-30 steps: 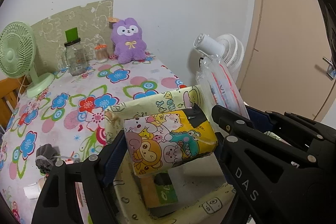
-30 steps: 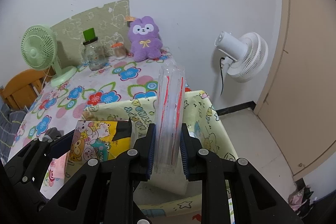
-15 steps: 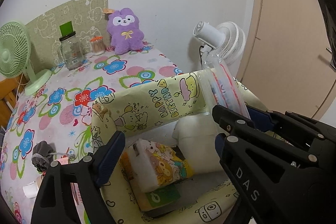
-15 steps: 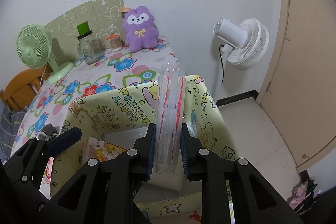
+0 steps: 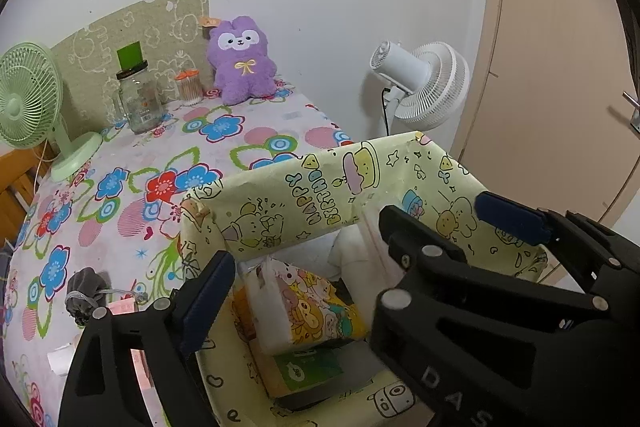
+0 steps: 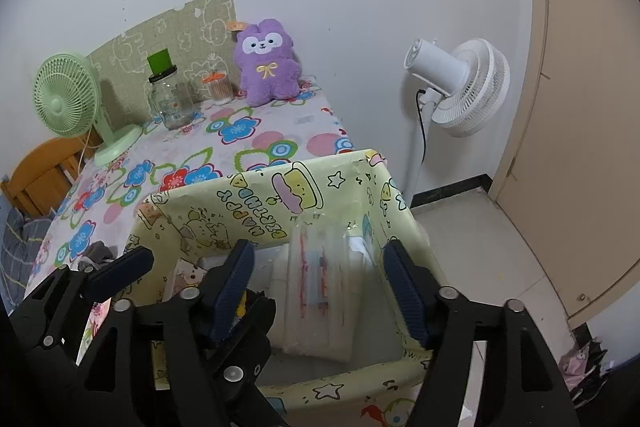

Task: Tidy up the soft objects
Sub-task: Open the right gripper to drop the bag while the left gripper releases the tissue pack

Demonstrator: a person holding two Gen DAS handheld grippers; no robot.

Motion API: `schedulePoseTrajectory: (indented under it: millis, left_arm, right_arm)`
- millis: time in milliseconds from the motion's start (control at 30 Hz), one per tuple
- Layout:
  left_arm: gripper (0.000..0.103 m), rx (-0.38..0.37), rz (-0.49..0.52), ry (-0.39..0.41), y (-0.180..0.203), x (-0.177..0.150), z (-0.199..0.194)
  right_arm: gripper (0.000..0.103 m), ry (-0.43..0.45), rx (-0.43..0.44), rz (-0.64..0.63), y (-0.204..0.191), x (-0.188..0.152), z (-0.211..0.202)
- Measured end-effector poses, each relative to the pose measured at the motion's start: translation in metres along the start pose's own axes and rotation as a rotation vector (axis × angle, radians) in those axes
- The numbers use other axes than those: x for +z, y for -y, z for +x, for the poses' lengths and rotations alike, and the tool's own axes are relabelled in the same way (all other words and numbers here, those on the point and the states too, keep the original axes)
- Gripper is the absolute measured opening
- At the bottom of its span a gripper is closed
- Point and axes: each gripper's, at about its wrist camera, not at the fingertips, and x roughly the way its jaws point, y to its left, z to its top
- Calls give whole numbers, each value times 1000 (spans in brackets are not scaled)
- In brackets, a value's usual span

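Yellow box (image 6: 280,203) held the clear pack (image 6: 320,283) and cartoon tissue pack (image 5: 308,307). Both claws, left (image 5: 300,259) and right (image 6: 320,287), gaped empty. I'd lift straight out, then target the purple plush (image 6: 268,63) at 12 o'clock on the desk (image 6: 280,131).

You see the box (image 5: 508,183) floor partly hidden by gripper bodies | clear packet (image 6: 320,279) blurred | chair (image 6: 44,167) cut by edge.

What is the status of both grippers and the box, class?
Left gripper open, empty. Right gripper open, empty. Cartoon-print tissue pack and clear plastic packet lying inside yellow patterned box. Nothing obstructing.
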Motion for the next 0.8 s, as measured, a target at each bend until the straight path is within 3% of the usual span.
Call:
schedulePoseTrajectory:
  millis: [433, 800]
  left_arm:
    - [95, -3, -12, 33, -8, 2, -25]
    - [95, 27, -30, 80, -26, -3, -56]
  right_arm:
    - [90, 24, 4, -2, -9, 3, -23]
    - [92, 69, 29, -13, -34, 3, -49]
